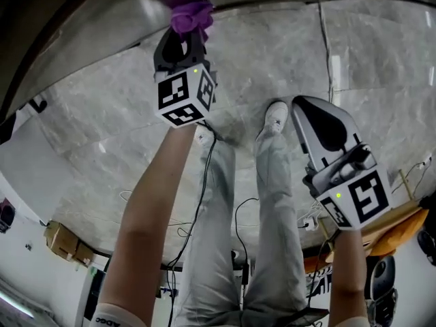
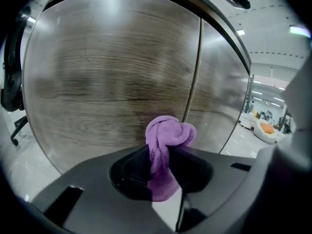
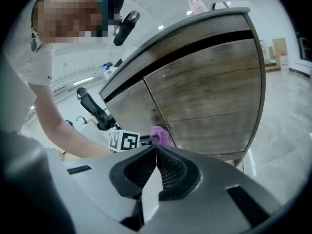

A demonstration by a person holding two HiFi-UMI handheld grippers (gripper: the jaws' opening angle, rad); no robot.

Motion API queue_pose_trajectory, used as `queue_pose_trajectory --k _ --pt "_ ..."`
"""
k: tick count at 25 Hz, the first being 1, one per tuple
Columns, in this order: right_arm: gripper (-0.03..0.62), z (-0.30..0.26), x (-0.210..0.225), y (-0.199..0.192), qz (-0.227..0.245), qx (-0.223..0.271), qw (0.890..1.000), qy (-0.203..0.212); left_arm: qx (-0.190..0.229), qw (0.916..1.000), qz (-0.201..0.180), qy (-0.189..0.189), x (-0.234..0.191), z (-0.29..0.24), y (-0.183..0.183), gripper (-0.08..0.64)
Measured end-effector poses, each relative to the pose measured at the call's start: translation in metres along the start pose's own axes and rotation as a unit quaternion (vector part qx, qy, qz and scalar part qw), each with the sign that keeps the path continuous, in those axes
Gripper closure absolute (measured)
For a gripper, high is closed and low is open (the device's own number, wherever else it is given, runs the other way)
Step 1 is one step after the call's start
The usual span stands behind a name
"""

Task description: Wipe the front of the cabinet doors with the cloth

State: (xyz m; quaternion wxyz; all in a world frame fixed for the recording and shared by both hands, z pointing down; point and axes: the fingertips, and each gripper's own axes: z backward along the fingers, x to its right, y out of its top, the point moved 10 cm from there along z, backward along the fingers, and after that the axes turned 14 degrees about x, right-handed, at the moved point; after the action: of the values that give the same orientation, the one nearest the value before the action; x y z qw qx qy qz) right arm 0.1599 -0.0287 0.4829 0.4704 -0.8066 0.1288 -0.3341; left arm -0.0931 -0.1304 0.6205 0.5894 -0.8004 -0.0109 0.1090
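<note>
Grey marble floor [image 1: 272,60] is spreading beneath me, and my trousered legs [image 1: 272,203] and one white shoe [image 1: 275,116] are standing on it. The wooden cabinet [image 3: 209,91] is rising in front of me. Its two doors [image 2: 107,82] are meeting at a vertical seam [image 2: 194,82], and a dark gap [image 3: 195,40] is running just under the top edge.

I am stretching my left arm forward, and my left gripper [image 1: 182,38] is clamping the purple cloth [image 2: 168,133]. The jaws are pinching the cloth's middle; one bunched end is bulging out ahead of them and a tail is hanging back between them. The bunch is sitting low on the doors, in front of the lower end of the seam. Whether it is actually touching the wood I cannot tell.

My right gripper [image 3: 156,152] is hovering well apart from the cabinet, with its ribbed pads [image 3: 168,167] pressing together and nothing between them.

The left marker cube [image 1: 185,95] and the right marker cube [image 1: 361,199] are riding on their grippers.

A spray bottle [image 3: 196,4] is standing on the cabinet top, near the front edge.
</note>
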Motion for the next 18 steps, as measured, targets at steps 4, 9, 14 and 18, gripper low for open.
queue_pose_trajectory --k 4,9,14,18 --pt "0.565 -0.025 -0.017 -0.006 0.006 0.017 1.000 -0.001 -0.005 0.9989 -0.037 -0.026 -0.040 0.012 0.008 0.459" --pt "0.565 -0.056 -0.050 -0.021 0.006 0.017 1.000 0.015 -0.012 0.9974 -0.068 -0.018 -0.104 0.038 0.011 0.459" --pt "0.565 -0.088 -0.081 -0.037 0.009 0.003 0.999 0.039 -0.020 0.9967 -0.073 0.030 -0.170 0.060 0.006 0.459" --pt "0.565 -0.108 -0.097 -0.044 0.010 -0.008 0.998 0.057 -0.031 0.9938 -0.084 0.065 -0.215 0.073 0.003 0.459"
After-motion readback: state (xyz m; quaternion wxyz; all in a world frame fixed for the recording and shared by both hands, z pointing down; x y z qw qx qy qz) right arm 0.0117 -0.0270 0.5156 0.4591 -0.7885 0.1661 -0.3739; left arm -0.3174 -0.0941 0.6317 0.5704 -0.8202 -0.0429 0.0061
